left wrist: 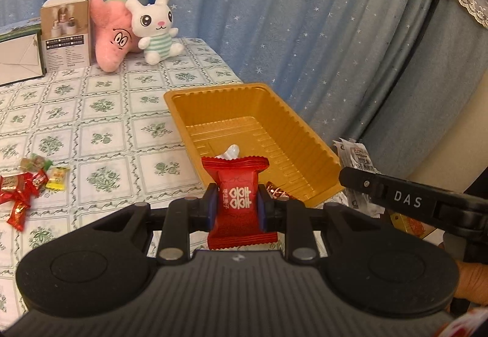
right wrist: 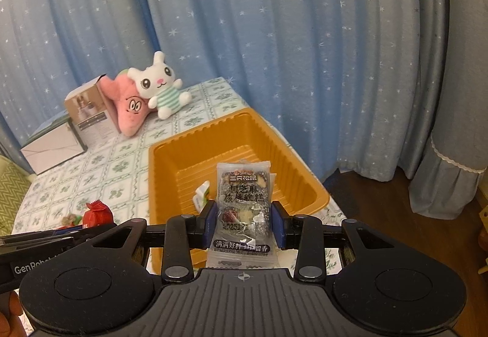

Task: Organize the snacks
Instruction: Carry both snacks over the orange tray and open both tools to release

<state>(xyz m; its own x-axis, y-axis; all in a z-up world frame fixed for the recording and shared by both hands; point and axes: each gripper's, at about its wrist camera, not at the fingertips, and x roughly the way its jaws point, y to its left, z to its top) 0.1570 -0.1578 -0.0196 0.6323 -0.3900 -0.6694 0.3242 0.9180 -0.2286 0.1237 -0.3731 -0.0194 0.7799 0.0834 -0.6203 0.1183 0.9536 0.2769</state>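
The left gripper pinches a red candy and the right gripper a clear snack packet, both poised over the gold tray at the tabletop's corner for deposit.

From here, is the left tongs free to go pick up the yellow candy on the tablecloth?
Probably not yet: the left tongs are shut on a red candy packet. The path to the yellow candy looks clear, but the packet must be dropped first.

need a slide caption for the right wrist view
Right gripper holds a clear sesame-walnut cake packet above the orange tray, plush toys behind.
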